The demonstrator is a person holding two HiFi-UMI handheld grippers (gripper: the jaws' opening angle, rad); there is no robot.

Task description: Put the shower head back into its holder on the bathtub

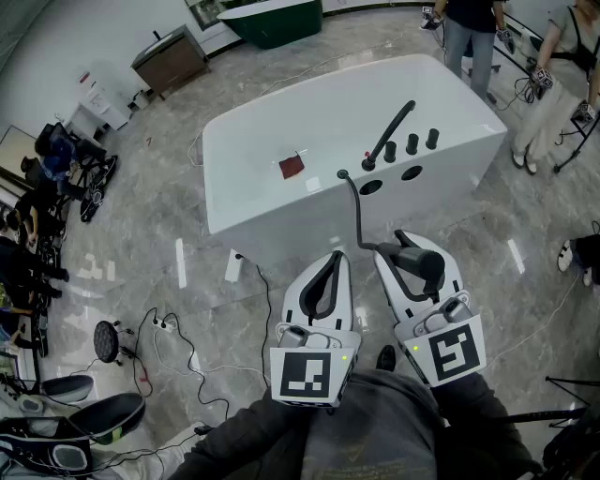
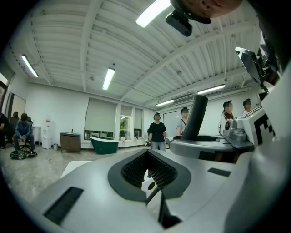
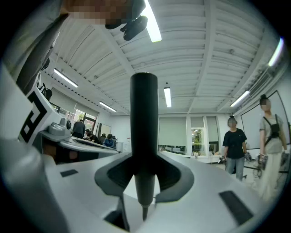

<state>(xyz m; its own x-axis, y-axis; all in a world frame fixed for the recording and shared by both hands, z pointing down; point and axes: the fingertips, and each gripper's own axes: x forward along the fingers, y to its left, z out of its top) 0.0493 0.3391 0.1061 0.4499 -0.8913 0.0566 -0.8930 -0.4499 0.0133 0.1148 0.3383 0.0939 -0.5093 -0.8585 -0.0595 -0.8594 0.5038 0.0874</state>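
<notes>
The white bathtub [image 1: 234, 159] stands ahead in the head view, with a black spout [image 1: 389, 134], knobs and two dark round openings [image 1: 370, 187] on its near deck. A black hose [image 1: 357, 211] runs from the deck to the black shower head [image 1: 419, 260]. My right gripper [image 1: 412, 253] is shut on the shower head, held short of the tub's front wall. The handle [image 3: 144, 118] stands upright between that gripper's [image 3: 144, 175] jaws. My left gripper [image 1: 332, 259] is beside it, shut and empty [image 2: 148, 157]. The shower head [image 2: 195, 119] shows to its right.
A small red item [image 1: 292, 167] lies inside the tub. Cables and a power strip [image 1: 165, 324] lie on the marble floor at the left. People [image 1: 472, 33] stand beyond the tub at the top right. A green tub [image 1: 272, 19] and a brown cabinet [image 1: 170, 58] stand behind.
</notes>
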